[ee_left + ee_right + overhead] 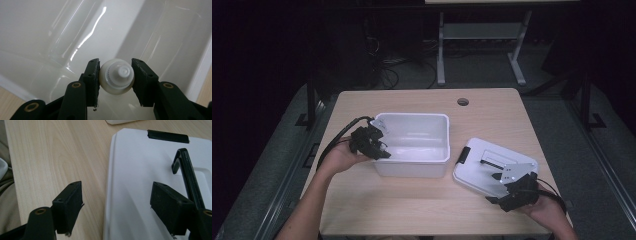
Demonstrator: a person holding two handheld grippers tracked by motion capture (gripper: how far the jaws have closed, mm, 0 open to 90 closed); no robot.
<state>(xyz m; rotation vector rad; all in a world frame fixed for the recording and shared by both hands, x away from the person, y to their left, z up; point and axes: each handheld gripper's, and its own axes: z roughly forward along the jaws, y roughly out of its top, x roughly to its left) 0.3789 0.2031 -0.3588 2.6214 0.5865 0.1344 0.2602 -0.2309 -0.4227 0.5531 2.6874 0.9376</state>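
Observation:
A white plastic bin (439, 160) stands open at the table's middle. My left gripper (379, 145) hangs over its left rim, shut on a small white bottle (117, 76) whose capped end faces the camera above the bin's floor (50, 37). The bin's white lid (482, 165) lies flat on the table to the right, with a black latch (167, 135) at its far edge and a black handle (187, 170) on top. My right gripper (116, 211) is open low over the lid's near edge, one jaw over the wood, the other over the lid.
The light wooden table (362, 200) has a cable hole (463, 101) near its far edge. Beyond the table stand a desk frame's legs (441, 50) and cables on a dark floor. A person's forearms come in from the bottom corners.

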